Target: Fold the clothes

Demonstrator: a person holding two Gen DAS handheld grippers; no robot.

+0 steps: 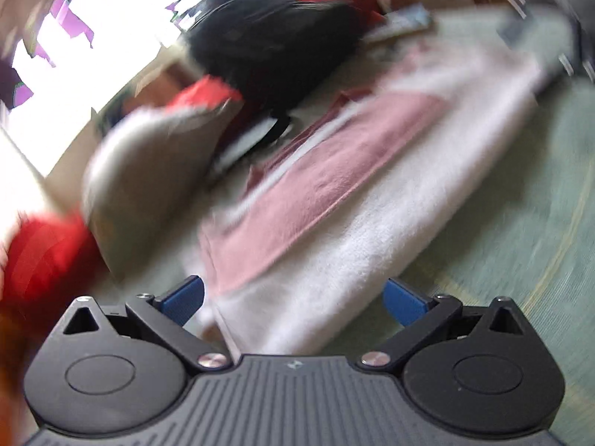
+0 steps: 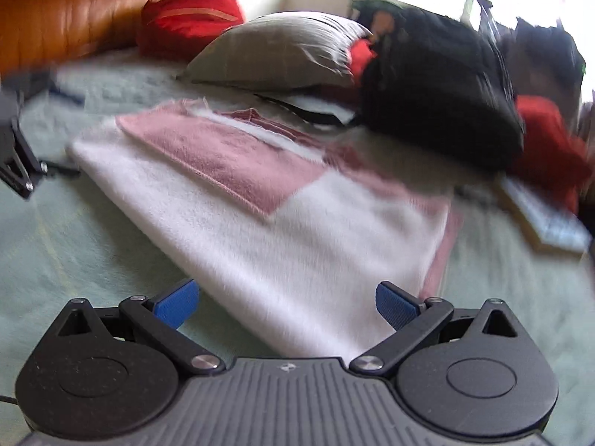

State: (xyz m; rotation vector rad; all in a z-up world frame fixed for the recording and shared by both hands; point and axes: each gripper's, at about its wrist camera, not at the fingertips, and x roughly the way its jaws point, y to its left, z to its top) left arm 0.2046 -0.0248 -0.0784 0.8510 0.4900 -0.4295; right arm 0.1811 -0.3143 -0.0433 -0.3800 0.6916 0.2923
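A white and pink fuzzy garment (image 1: 334,200) lies folded flat on a pale green bed cover (image 1: 520,230). My left gripper (image 1: 293,299) hovers open over its near white edge, blue pads (image 1: 184,299) spread wide and holding nothing. In the right wrist view the same garment (image 2: 260,200) stretches away from my right gripper (image 2: 284,303), which is also open and empty above the white corner. The left gripper's black body (image 2: 18,152) shows at the left edge of that view. Both views are blurred by motion.
A grey pillow (image 2: 282,52), red cushions (image 2: 186,18) and a black backpack (image 2: 438,93) crowd the far side of the bed. A book (image 2: 546,219) lies at the right. An orange-brown headboard (image 2: 67,11) stands at the back left.
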